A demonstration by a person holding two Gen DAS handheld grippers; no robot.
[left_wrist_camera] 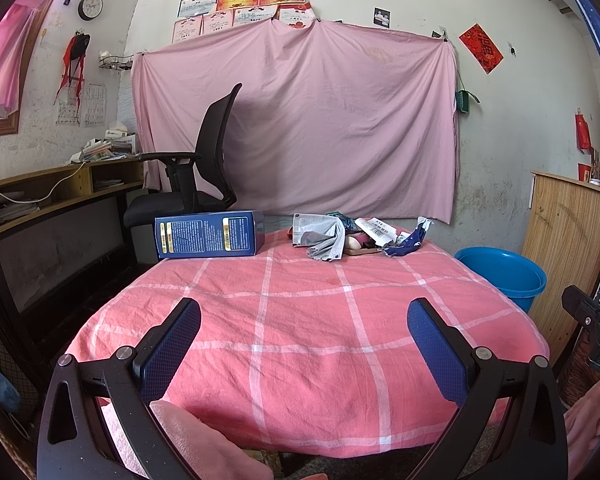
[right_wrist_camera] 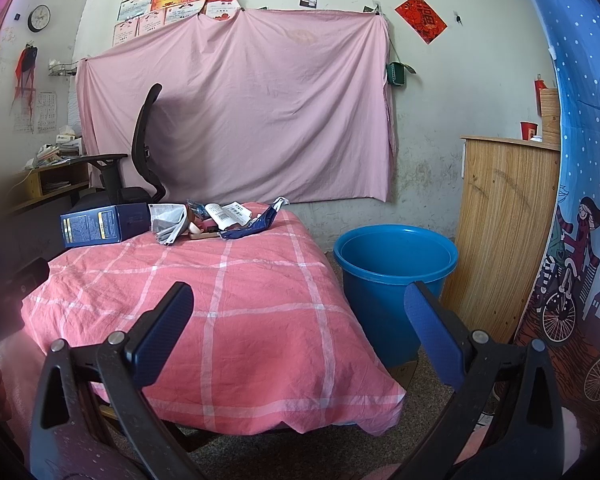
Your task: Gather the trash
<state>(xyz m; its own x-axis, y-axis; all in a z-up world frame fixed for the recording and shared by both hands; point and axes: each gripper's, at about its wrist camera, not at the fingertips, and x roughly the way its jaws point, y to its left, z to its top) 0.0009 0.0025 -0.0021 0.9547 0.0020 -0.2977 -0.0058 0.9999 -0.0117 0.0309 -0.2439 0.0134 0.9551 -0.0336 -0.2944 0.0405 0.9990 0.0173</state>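
Observation:
A pile of trash [left_wrist_camera: 360, 236] [right_wrist_camera: 216, 220] lies at the far end of the table: crumpled grey paper, white printed wrappers and a dark blue foil wrapper [left_wrist_camera: 406, 242] [right_wrist_camera: 256, 226]. A blue box [left_wrist_camera: 210, 234] [right_wrist_camera: 104, 224] lies on its side to the left of the pile. A blue bucket [left_wrist_camera: 504, 274] [right_wrist_camera: 396, 276] stands on the floor to the table's right. My left gripper [left_wrist_camera: 304, 316] is open over the near part of the table, nothing between its fingers. My right gripper [right_wrist_camera: 298, 302] is open too, above the table's near right corner, empty.
The table carries a pink checked cloth [left_wrist_camera: 300, 340] [right_wrist_camera: 220, 312]. A black office chair [left_wrist_camera: 196, 176] and a wooden desk [left_wrist_camera: 60, 188] stand at the left. A wooden board [right_wrist_camera: 504, 216] leans behind the bucket, a blue patterned curtain [right_wrist_camera: 580, 200] hangs at far right.

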